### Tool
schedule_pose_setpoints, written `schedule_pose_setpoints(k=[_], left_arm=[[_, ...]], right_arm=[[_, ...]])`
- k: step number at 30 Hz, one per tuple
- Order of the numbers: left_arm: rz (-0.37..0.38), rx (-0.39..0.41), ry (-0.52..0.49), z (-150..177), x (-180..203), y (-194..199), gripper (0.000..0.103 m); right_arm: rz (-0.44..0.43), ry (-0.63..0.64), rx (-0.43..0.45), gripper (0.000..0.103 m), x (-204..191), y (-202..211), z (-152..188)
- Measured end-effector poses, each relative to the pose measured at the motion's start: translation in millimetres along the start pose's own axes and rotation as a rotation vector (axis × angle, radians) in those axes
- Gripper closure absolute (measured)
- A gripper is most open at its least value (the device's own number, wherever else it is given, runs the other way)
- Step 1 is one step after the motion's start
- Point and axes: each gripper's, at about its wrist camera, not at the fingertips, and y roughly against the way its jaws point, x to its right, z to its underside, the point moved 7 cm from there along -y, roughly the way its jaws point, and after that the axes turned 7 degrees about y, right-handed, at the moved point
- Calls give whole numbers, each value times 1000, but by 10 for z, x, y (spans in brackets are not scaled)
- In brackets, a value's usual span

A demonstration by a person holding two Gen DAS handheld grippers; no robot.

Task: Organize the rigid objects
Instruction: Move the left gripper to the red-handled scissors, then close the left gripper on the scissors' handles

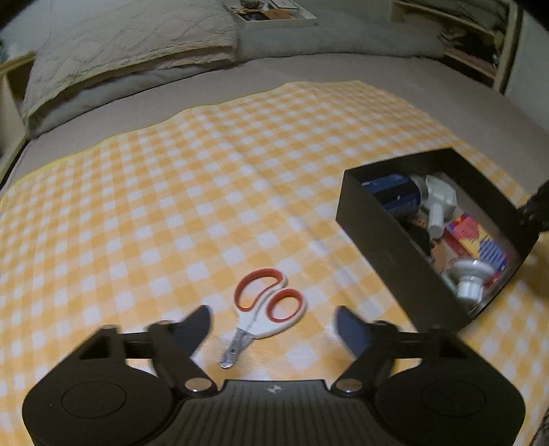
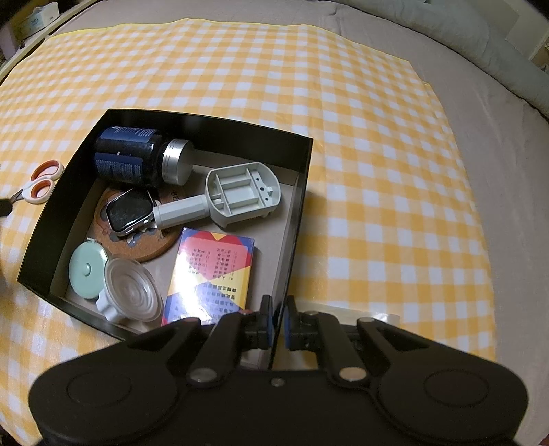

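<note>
Small scissors (image 1: 266,312) with white and orange handles lie on the yellow checked cloth (image 1: 206,192), blades toward me. My left gripper (image 1: 272,324) is open, its fingers either side of the scissors, just above them. The scissors also show in the right wrist view (image 2: 39,183), left of the black box (image 2: 302,192). My right gripper (image 2: 278,320) is shut on the box's near right wall. The box (image 1: 377,240) holds a dark jar (image 2: 130,156), a grey plastic part (image 2: 236,195), a card pack (image 2: 209,281), a watch (image 2: 128,211), a cork coaster (image 2: 154,245), a mint round case (image 2: 85,274) and a clear suction cup (image 2: 132,295).
The cloth lies on a grey bed sheet (image 1: 308,72). A pillow (image 1: 120,44) and a tray of items (image 1: 271,13) sit at the far side. Shelving (image 1: 480,37) stands at the far right.
</note>
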Motion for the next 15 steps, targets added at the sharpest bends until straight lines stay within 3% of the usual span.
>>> schedule_pose_setpoints(k=[2,9,13,15], left_arm=[[13,-9,-12,1,-27,-38,48],[24,-5,-111,-52,-5,-203,59],[36,-44,-144,-76,16,-346,85],[32,-76,-160,-74,25,-425,87]], right_arm=[[0,0,0,96,-2,-1,0],[-2,2,0,96,5,8,7],[-3,3,0,96,19,3,7],[-6,5,2,96,13,8,13]])
